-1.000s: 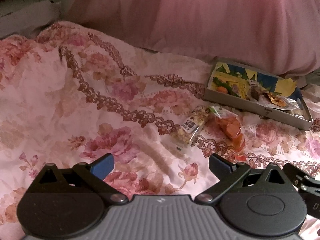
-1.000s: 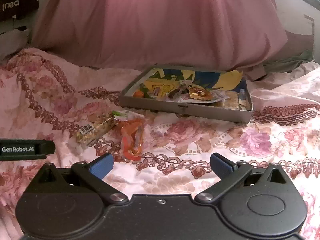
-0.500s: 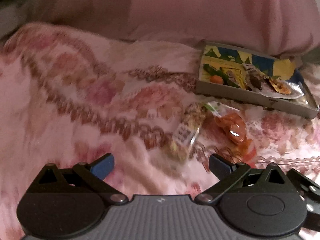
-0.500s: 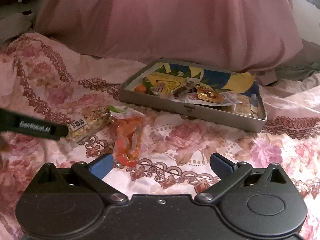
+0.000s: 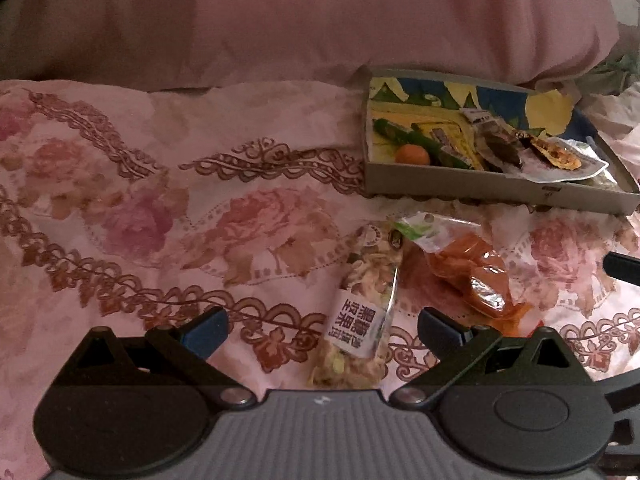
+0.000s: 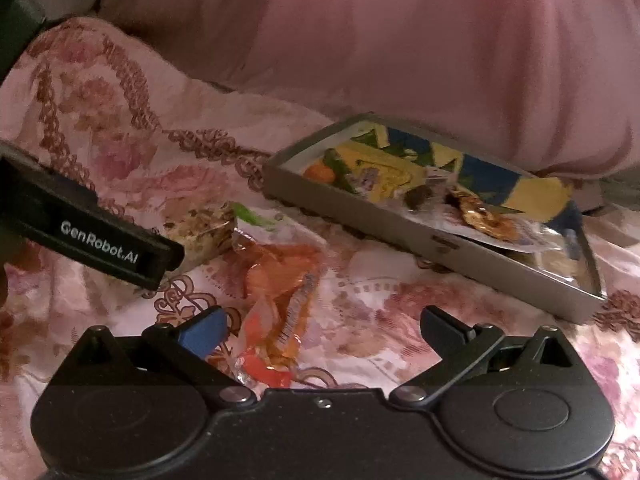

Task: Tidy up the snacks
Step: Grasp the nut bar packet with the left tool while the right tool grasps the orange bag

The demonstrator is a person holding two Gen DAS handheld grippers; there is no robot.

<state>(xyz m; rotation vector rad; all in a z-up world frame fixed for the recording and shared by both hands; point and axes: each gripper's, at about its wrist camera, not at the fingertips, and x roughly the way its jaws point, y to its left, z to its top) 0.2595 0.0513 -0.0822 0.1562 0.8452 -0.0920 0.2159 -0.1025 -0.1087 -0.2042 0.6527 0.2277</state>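
Observation:
A clear nut-bar packet (image 5: 362,312) with a white label lies on the floral bedspread, between the open jaws of my left gripper (image 5: 322,330). An orange snack packet (image 5: 470,276) lies just right of it. In the right wrist view the orange packet (image 6: 276,300) sits between the open jaws of my right gripper (image 6: 322,330), nearer the left finger, and the nut bar (image 6: 204,232) lies beyond it. A grey shallow box (image 5: 480,190) holding several snacks stands further back on the right; it also shows in the right wrist view (image 6: 400,228).
A large pink pillow (image 5: 320,20) rises behind the box. The floral bedspread (image 5: 160,220) is wrinkled. The left gripper's black body (image 6: 92,240) reaches in from the left of the right wrist view, over the nut bar's end.
Both grippers have moved forward and down toward the two loose packets. The left now straddles the nut bar, the right the orange packet. Jaws stayed open.

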